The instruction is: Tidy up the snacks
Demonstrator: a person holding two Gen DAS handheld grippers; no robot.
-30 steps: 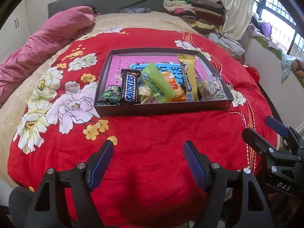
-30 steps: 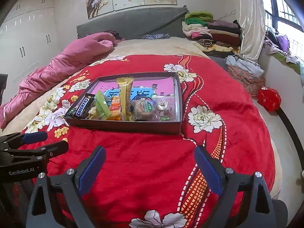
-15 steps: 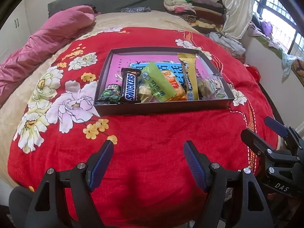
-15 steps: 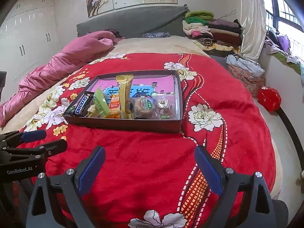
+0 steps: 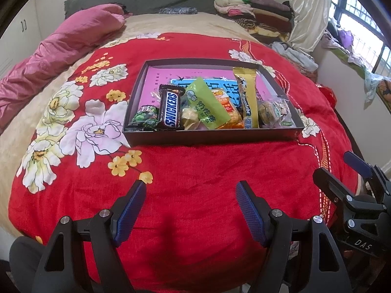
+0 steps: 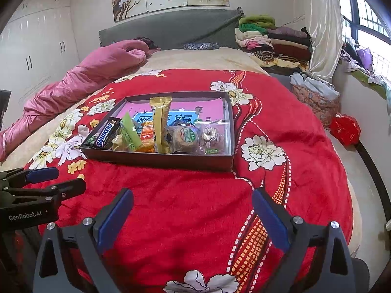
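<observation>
Both grippers hang over the near edge of the red floral bedspread (image 5: 195,171), nothing between their blue pads. The left gripper (image 5: 190,205) sits low in its own frame with jaws released and spread apart; in the right wrist view it pokes in from the lower left. The right gripper (image 6: 193,210) is likewise released, jaws wide, bare blanket showing between them.

Up in the middle of each frame lies the shallow dark rectangular tray with the pink printed floor (image 5: 212,140), resting on the bedspread well apart from both grippers. The snacks crowd against its near wall: a green candy packet (image 5: 144,118) at the left end, a brown Snickers bar (image 5: 171,109) just beside it, a light green pouch (image 5: 207,103) lying tilted over an orange packet (image 5: 227,107), a tall yellow stick packet (image 5: 246,97), and at the right a round wrapped cake (image 6: 185,138), possibly 2 clear-wrapped sweets beside it, hard to separate.
</observation>
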